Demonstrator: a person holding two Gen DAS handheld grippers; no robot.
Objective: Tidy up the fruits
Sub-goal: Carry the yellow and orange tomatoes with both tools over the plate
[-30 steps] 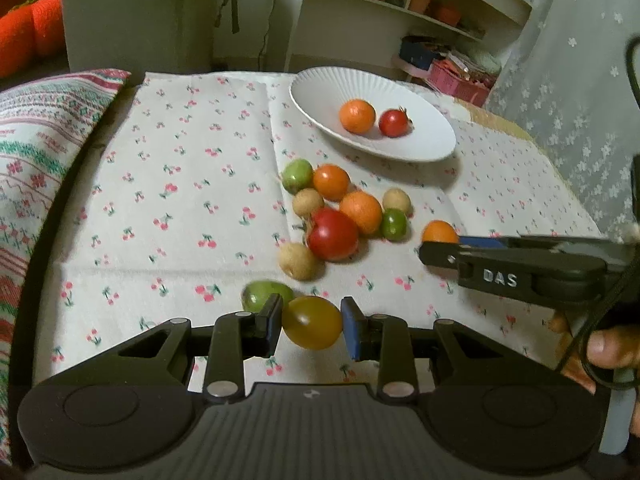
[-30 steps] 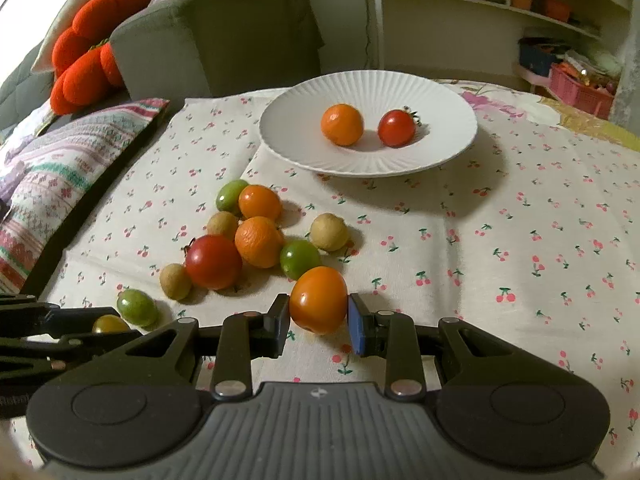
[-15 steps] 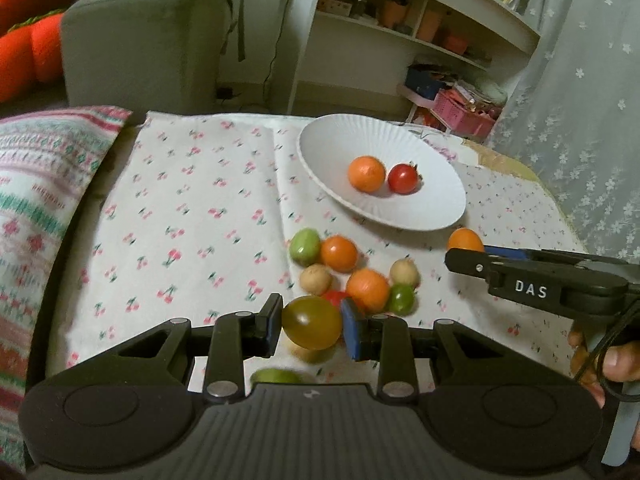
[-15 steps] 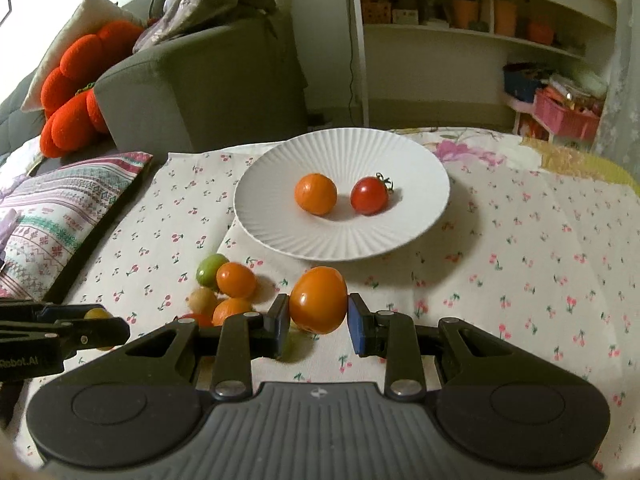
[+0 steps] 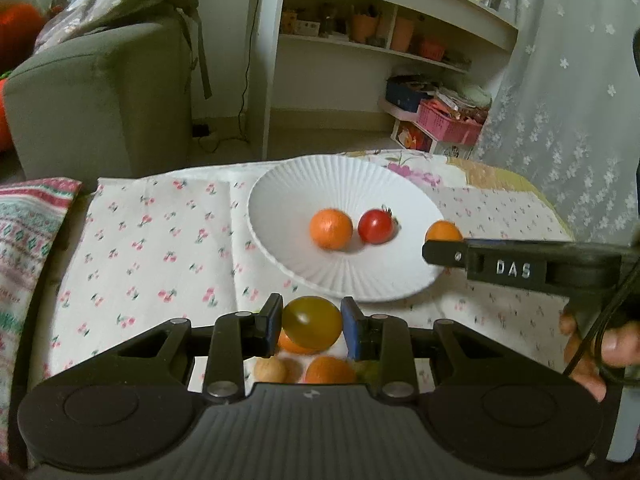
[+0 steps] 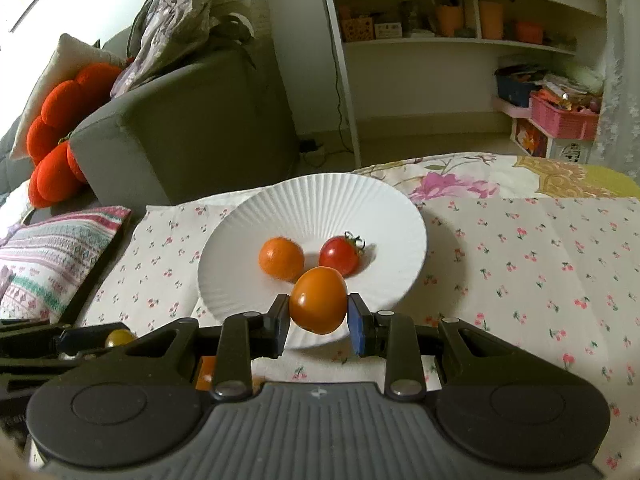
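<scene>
My left gripper (image 5: 312,326) is shut on a yellow-olive tomato (image 5: 312,327), held above the cloth just short of the white ribbed plate (image 5: 280,188). On the plate lie an orange fruit (image 5: 331,228) and a red tomato (image 5: 376,226). My right gripper (image 6: 319,318) is shut on an orange tomato (image 6: 318,299), over the near rim of the plate (image 6: 240,224). That orange tomato (image 5: 443,231) also shows in the left wrist view, at the tip of the right gripper's finger (image 5: 444,251). Loose fruits (image 5: 328,370) on the cloth peek out under my left gripper.
A cherry-print cloth (image 6: 540,264) covers the table. A striped cushion (image 6: 52,256) lies at its left edge, with a grey sofa (image 6: 188,128) behind. White shelves (image 6: 460,40) and a pink basket (image 6: 564,118) stand beyond the far edge. A hand (image 5: 592,356) holds the right gripper.
Both grippers have risen and moved forward toward the plate with their tomatoes still held. The loose fruit pile has slid down out of view beneath them.
</scene>
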